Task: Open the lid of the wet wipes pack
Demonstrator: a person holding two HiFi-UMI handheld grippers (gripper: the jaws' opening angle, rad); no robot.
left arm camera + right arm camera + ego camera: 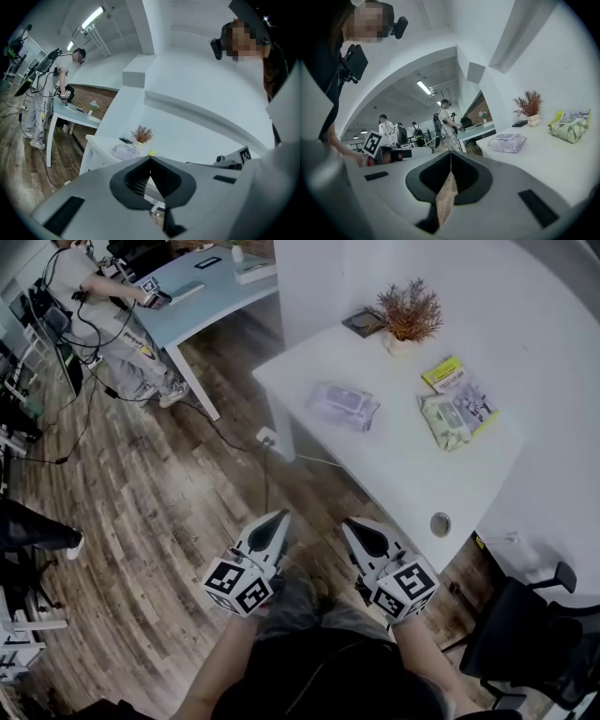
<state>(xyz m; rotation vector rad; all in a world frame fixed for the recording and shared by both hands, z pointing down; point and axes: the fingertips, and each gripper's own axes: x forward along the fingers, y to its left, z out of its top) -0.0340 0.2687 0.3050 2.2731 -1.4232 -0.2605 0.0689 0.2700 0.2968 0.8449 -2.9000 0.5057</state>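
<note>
A pale purple wet wipes pack (pixel 343 406) lies flat on the white table (pixel 403 474), near its left end. The left gripper view shows this pack (pixel 125 151) far off beyond the jaws, and the right gripper view has the pack (pixel 507 142) at the table's near corner. My left gripper (pixel 279 518) and right gripper (pixel 352 526) hang side by side over the wooden floor, short of the table's front edge. Both are shut with nothing between the jaws, as the left gripper (pixel 150 158) and right gripper (pixel 450 152) show in their own views.
Green and yellow packs (pixel 457 409) lie right of the purple one, with a potted dry plant (pixel 408 315) and a dark flat item (pixel 361 322) behind. A cable grommet (pixel 440 523) sits near the table's front. A black chair (pixel 530 634) stands at lower right. A person (pixel 103 306) stands at a blue desk.
</note>
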